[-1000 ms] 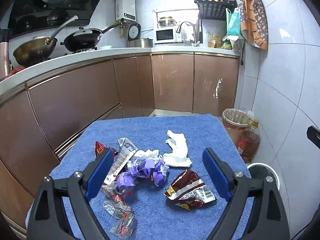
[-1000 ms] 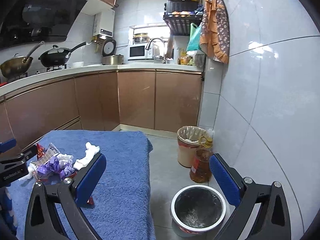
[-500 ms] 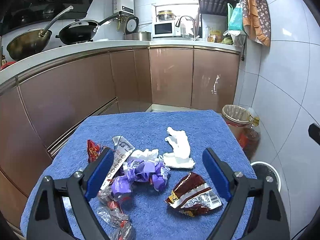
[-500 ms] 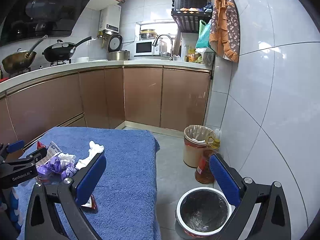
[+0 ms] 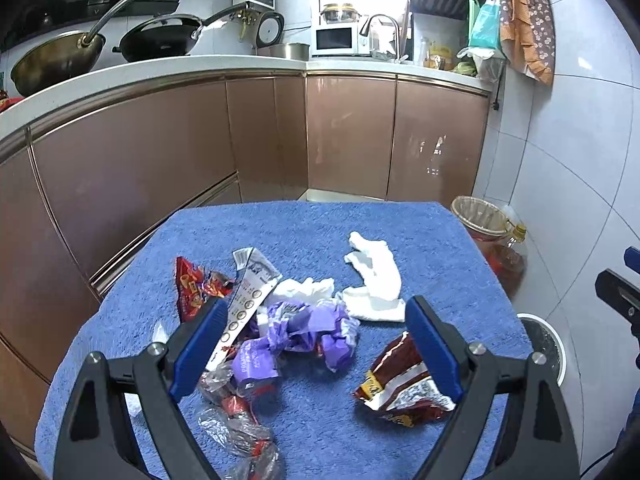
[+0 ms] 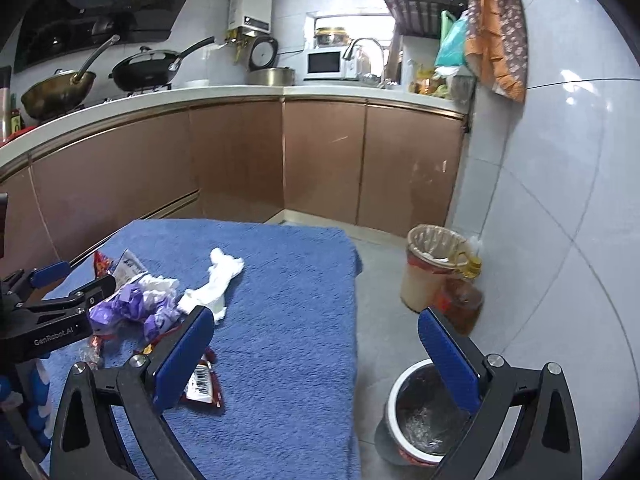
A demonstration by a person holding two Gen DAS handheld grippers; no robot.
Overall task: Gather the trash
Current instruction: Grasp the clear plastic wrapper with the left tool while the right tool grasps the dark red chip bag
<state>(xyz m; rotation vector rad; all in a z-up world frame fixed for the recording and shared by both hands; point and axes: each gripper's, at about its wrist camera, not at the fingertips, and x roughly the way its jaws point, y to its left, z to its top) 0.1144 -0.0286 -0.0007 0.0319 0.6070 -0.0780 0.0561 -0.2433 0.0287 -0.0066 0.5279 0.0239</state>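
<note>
Nothing looks collected yet; the wrappers (image 5: 296, 332) and white tissue (image 5: 376, 276) lie on the blue table (image 5: 304, 232); both the left tool (image 5: 312, 336) and right tool (image 6: 316, 360) gape empty, the floor bin (image 6: 424, 420) near right.

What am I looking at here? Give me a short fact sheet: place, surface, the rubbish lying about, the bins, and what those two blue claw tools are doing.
place: home kitchen
surface: blue towel covering a table
rubbish: purple wrapper, white tissue, brown snack bag, red wrapper, printed paper strip, clear crumpled plastic
bins: white-rimmed bin on the floor beside the table; lined bin by the wall
left gripper: jaws open, above the rubbish pile, holding nothing
right gripper: jaws open, empty, at the table's edge near the white-rimmed bin
</note>
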